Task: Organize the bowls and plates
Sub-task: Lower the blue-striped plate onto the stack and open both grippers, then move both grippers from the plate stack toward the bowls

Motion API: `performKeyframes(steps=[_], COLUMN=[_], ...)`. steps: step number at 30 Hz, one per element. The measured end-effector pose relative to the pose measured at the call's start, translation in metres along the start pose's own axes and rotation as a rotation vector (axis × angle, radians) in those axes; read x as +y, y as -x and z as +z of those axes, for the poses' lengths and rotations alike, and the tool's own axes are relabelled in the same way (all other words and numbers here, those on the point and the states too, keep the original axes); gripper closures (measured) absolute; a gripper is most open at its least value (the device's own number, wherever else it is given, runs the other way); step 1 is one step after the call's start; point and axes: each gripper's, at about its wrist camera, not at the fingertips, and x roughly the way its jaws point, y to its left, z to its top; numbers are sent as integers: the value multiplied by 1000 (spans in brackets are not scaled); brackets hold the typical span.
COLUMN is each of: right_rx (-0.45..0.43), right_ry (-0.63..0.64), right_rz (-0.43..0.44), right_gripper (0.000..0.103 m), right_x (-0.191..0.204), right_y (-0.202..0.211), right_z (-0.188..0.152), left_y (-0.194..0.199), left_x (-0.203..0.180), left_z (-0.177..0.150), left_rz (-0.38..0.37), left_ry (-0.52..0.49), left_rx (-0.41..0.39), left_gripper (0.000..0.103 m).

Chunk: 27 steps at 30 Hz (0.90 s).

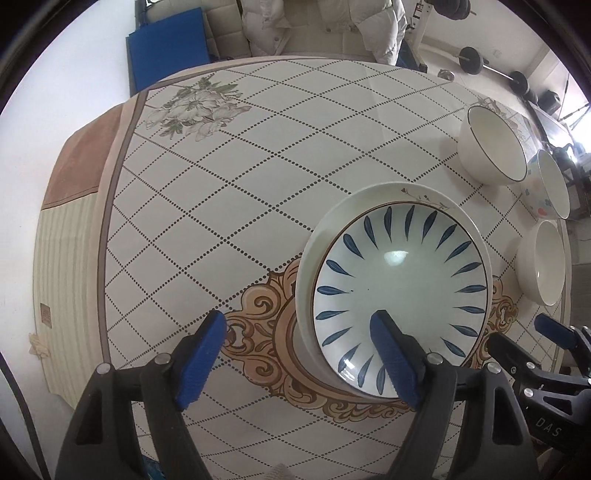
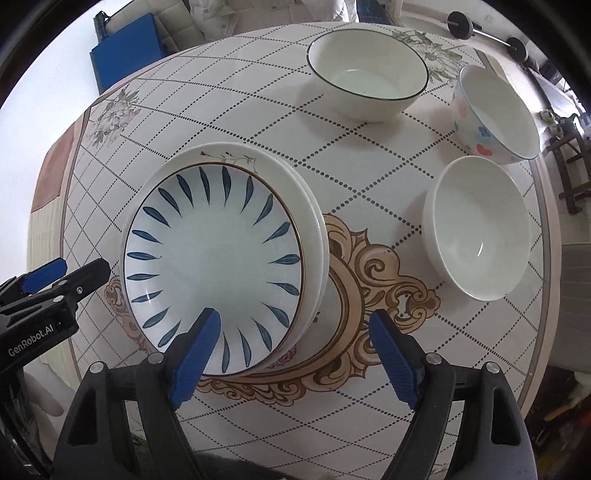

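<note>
A blue-leaf plate [image 1: 400,284] [image 2: 218,269] lies on top of a stack of white plates [image 1: 321,236] [image 2: 295,184] near the table's middle. Three bowls stand to the right: a dark-rimmed white bowl [image 1: 491,146] [image 2: 365,77], a flower-patterned bowl [image 1: 550,184] [image 2: 495,114] and a plain white bowl [image 1: 543,266] [image 2: 480,229]. My left gripper [image 1: 299,332] is open and empty, its right finger over the plate's near part. My right gripper [image 2: 295,332] is open and empty, its left finger over the plate's near edge.
The round table [image 1: 236,192] [image 2: 388,166] has a diamond-pattern cloth with a flower print [image 1: 195,107] at the far left. A blue mat [image 1: 166,48], a seat with a white jacket [image 1: 317,26] and barbells [image 1: 491,66] lie beyond the far edge.
</note>
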Motion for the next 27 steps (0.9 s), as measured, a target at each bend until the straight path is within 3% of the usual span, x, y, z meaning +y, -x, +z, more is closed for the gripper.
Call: performKeyframes(steps=[3, 10, 14, 27], right_rx=[-49, -153, -200, -290], right_ry=[30, 43, 44, 8], right_rz=[-28, -38, -52, -57], right_gripper=[9, 9, 5, 4], right_x=[4, 7, 13, 45], right_y=[17, 69, 95, 162], right_z=[-8, -28, -41, -92], left_y=[19, 69, 97, 139], left_x=[-3, -2, 2, 9], left_z=[-10, -27, -37, -68], left_rz=[23, 48, 24, -27], left_ry=[5, 22, 16, -61], left_rx=[-56, -165, -226, -282], left_gripper=[24, 22, 21, 21])
